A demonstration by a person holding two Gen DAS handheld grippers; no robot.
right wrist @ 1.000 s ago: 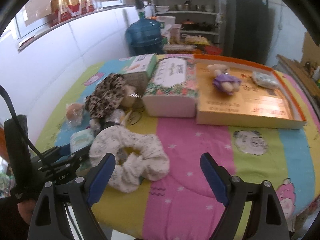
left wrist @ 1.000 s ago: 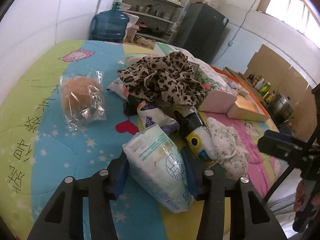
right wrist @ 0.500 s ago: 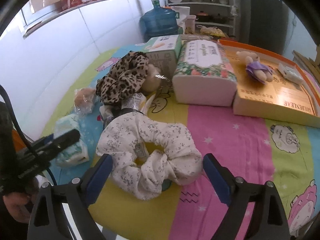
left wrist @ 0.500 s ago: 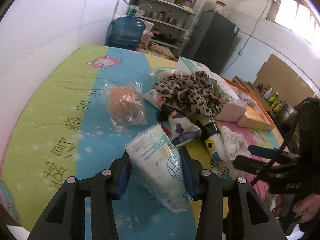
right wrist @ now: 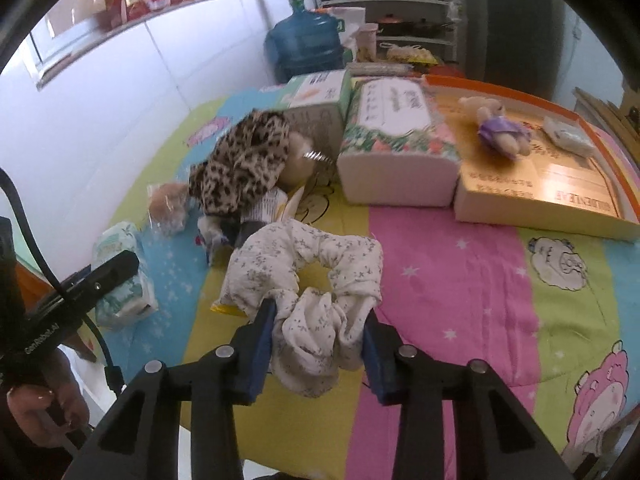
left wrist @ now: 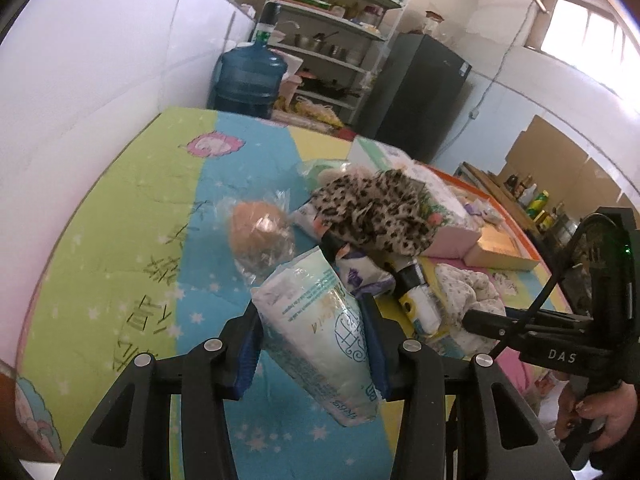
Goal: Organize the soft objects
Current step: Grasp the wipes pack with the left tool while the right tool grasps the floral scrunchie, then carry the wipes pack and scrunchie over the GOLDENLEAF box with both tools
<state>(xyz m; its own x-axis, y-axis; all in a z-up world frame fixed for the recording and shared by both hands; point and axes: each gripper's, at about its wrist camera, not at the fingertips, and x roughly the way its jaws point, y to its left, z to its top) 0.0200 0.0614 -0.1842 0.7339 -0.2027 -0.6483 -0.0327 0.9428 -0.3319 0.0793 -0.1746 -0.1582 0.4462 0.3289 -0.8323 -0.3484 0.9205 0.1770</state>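
My left gripper (left wrist: 312, 344) is shut on a white and teal soft tissue pack (left wrist: 320, 320), held tilted just above the quilt. My right gripper (right wrist: 320, 336) points down at a white floral scrunchie (right wrist: 304, 264); its jaws are closing, and both blue pads press the bunched near side of the fabric. A leopard-print scrunchie (right wrist: 244, 164) lies on the pile behind it, next to a bun in a clear bag (left wrist: 260, 236). The tissue pack (right wrist: 120, 280) also shows at the left edge of the right wrist view.
Two tissue boxes (right wrist: 396, 140) stand at the back of the colourful quilt (right wrist: 460, 280). An orange-rimmed cardboard tray (right wrist: 560, 184) at the back right holds a small teddy bear (right wrist: 496, 128). A blue water jug (left wrist: 248, 80) and shelves stand beyond the bed.
The right gripper's jaws went from wide open to closed on the white scrunchie. The left gripper drew back from the pile and rose a little with the tissue pack.
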